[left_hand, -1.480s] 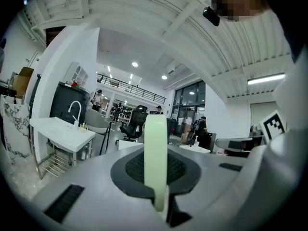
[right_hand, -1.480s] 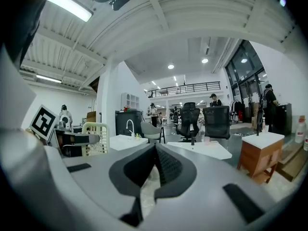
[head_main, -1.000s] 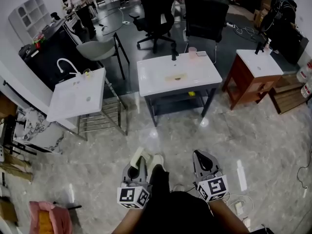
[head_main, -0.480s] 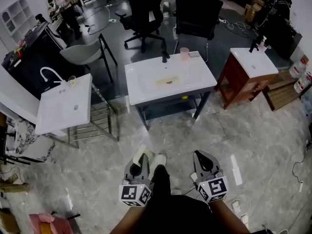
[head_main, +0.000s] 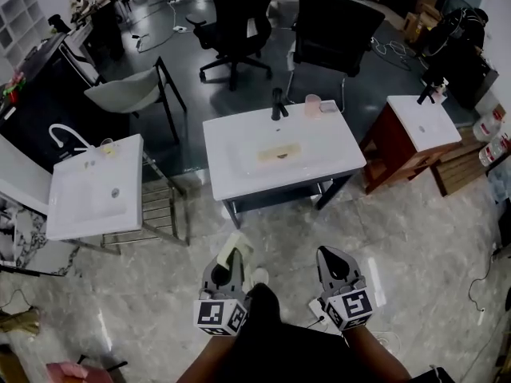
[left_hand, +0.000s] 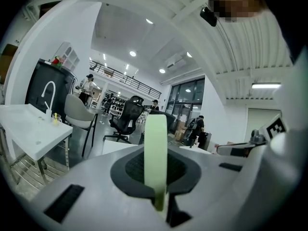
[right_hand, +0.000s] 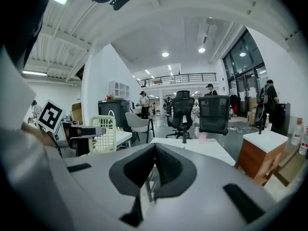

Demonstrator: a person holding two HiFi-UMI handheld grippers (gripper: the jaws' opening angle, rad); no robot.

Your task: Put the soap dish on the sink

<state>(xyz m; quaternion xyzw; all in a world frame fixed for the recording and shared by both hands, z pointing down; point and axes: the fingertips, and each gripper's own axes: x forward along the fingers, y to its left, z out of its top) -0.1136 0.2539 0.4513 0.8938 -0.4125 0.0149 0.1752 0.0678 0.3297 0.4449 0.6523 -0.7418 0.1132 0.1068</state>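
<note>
Head view: the person stands on a grey marbled floor (head_main: pixel 415 238), and both tongs are held low in the frame, pointing towards a row of three washstands.

1. Left tongs (head_main: pixel 227 268): clamped on the soap dish (head_main: pixel 233 248). The dish is pale green and stands on edge, rising above the tips. In the left gripper view it appears edge-on as a narrow upright band (left_hand: pixel 155 148) gripped between the two dark pads. In the right gripper view its slatted face (right_hand: pixel 102 134) is visible at the left, beside the marker cube (right_hand: pixel 50 115) of the left tongs.

2. Right tongs (right_hand: pixel 154 150): jaws together, nothing between them. In the head view they (head_main: pixel 330 255) sit level with the left tongs, well apart from them.

3. Central sink (head_main: pixel 319 146): a white top with a rectangular basin on a dark frame, directly ahead of both tongs and well apart from the soap dish. A black faucet (head_main: pixel 277 103) stands at its far edge. A pink cup (head_main: pixel 312 104) stands just beside the faucet on the right.

4. Left sink (head_main: pixel 80 198): a white top on a metal rack, carrying a white curved faucet (head_main: pixel 64 132).

5. Right washstand: a white top on a brown wooden cabinet (head_main: pixel 391 146).

6. Background: black office chairs (head_main: pixel 335 22) stand behind the central sink on a dark floor.

The soap dish is held in the air above the floor and touches no sink.
</note>
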